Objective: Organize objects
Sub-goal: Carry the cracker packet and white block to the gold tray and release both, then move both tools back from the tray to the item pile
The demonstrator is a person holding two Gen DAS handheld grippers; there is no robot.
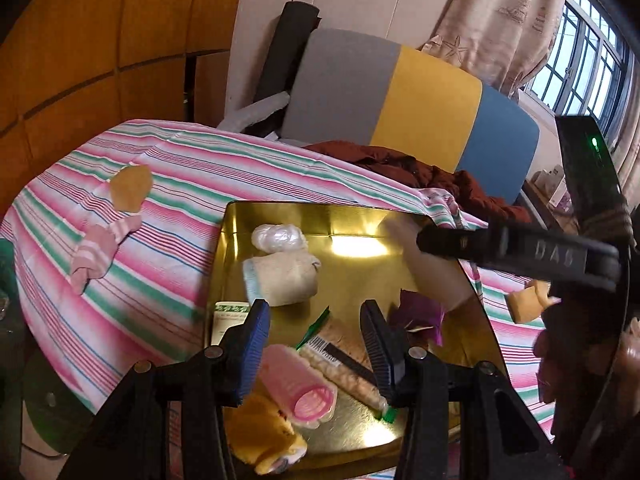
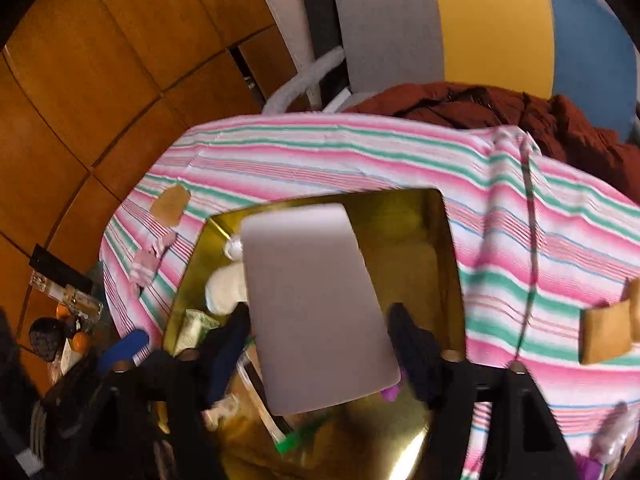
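Left of the left gripper (image 1: 316,344), jaws part-spread and empty: pink striped sock (image 1: 96,252) on cloth. Below it, pink roller (image 1: 298,394) in gold tray (image 1: 360,216). Right gripper (image 2: 320,346) spread; pale flat pad (image 2: 312,300) between its fingers, contact unclear.

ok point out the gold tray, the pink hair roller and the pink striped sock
gold tray (image 1: 360,276), left wrist view, bare floor of the tray
pink hair roller (image 1: 298,392), left wrist view, its ribbed side
pink striped sock (image 1: 98,252), left wrist view, middle of the sock
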